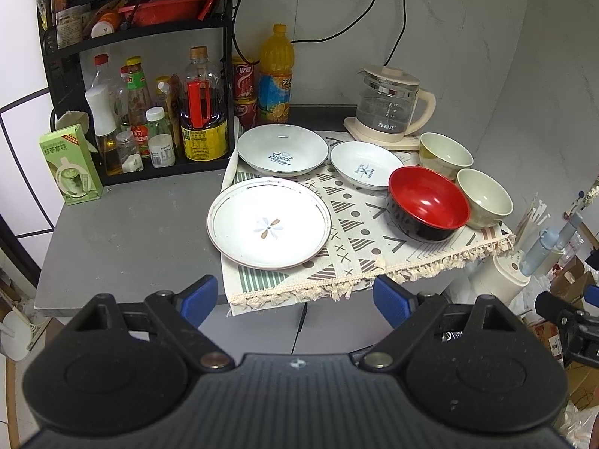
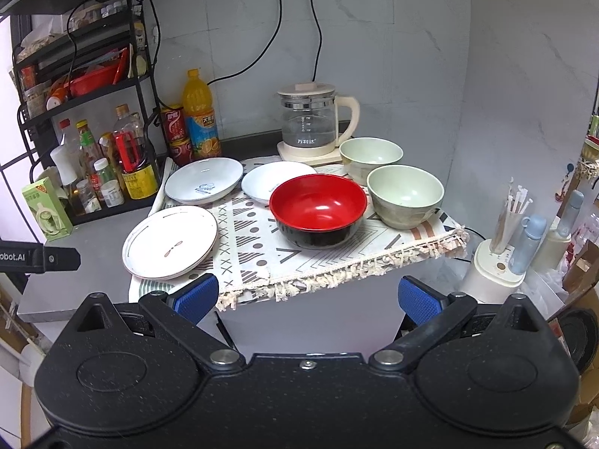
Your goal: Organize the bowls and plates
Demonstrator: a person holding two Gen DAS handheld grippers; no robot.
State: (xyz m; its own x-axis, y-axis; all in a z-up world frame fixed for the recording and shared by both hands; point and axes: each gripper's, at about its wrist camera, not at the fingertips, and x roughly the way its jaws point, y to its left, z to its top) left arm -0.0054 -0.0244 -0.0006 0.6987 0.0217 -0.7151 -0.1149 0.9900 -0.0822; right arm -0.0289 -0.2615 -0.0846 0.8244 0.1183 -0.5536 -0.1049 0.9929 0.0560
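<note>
On a patterned cloth point(image 1: 355, 232) point(image 2: 262, 254) lie a flat flower plate point(image 1: 268, 222) point(image 2: 170, 241), a deep "Sweet" plate point(image 1: 282, 149) point(image 2: 204, 181), a smaller white plate point(image 1: 365, 164) point(image 2: 269, 183), a red-and-black bowl point(image 1: 428, 202) point(image 2: 318, 209) and two pale green bowls point(image 1: 485, 198) point(image 1: 445, 155) point(image 2: 406, 194) point(image 2: 370, 157). My left gripper point(image 1: 295, 297) is open and empty, held before the table's front edge. My right gripper point(image 2: 309, 297) is open and empty, also short of the cloth's fringe.
A glass kettle point(image 1: 391, 106) point(image 2: 312, 123) stands behind the dishes. A black rack point(image 1: 149, 112) point(image 2: 86, 142) of bottles fills the back left, with an orange juice bottle point(image 1: 276, 75) point(image 2: 198, 112) and a green carton point(image 1: 71, 164) point(image 2: 45, 209) nearby. A holder with straws point(image 2: 498, 262) stands off the right edge.
</note>
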